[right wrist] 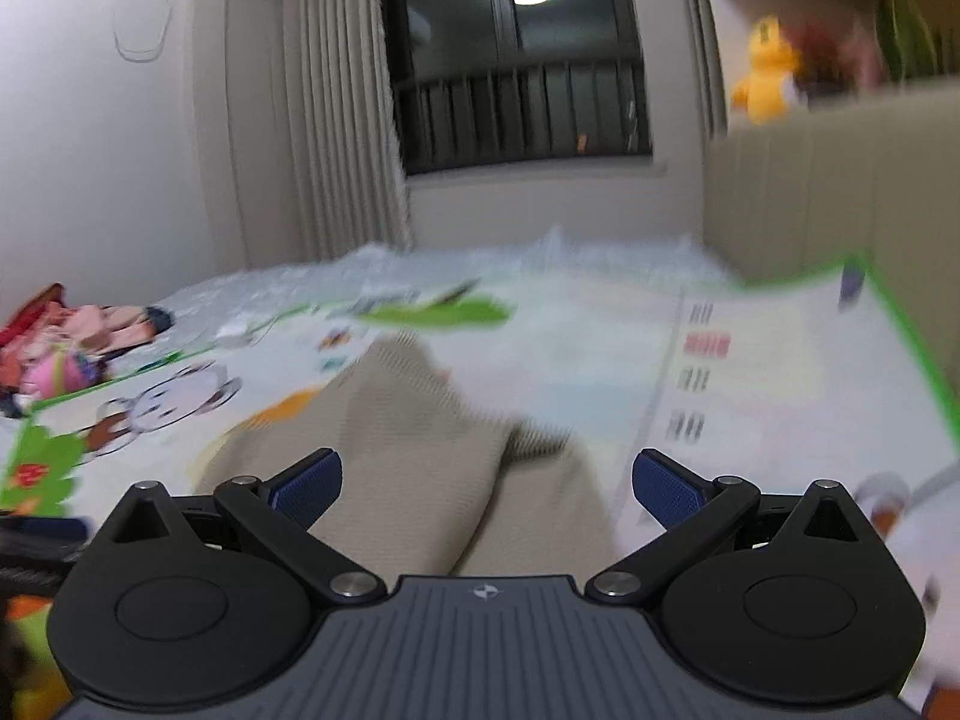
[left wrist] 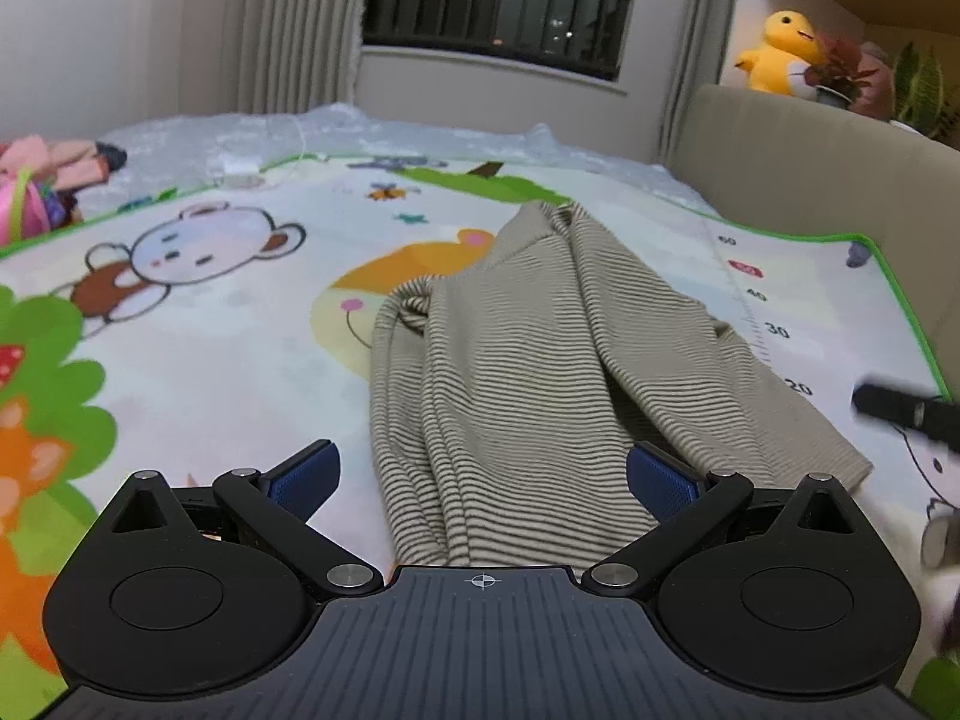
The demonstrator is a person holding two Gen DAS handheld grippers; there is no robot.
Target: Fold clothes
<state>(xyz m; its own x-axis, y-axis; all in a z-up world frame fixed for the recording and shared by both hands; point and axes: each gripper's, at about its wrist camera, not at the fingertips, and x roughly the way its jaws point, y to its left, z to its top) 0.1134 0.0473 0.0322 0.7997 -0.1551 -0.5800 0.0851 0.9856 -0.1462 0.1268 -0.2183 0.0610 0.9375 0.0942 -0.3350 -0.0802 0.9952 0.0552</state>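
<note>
A beige garment with thin dark stripes (left wrist: 528, 372) lies bunched lengthwise on a cartoon play mat (left wrist: 210, 312). My left gripper (left wrist: 483, 477) is open just above the garment's near end, with cloth running between its blue pads (left wrist: 303, 480) but not pinched. In the right wrist view the picture is blurred by motion. There the same garment (right wrist: 420, 468) lies below and ahead of my right gripper (right wrist: 486, 483), which is open and holds nothing. A dark blurred part of the right gripper (left wrist: 906, 414) shows at the right edge of the left wrist view.
A beige padded headboard (left wrist: 810, 162) borders the mat on the right, with a yellow plush toy (left wrist: 780, 51) and potted plants (left wrist: 840, 69) on top. Pink toys (left wrist: 42, 186) lie at the far left. A curtain (left wrist: 288, 24) and a dark window (left wrist: 498, 0) stand behind.
</note>
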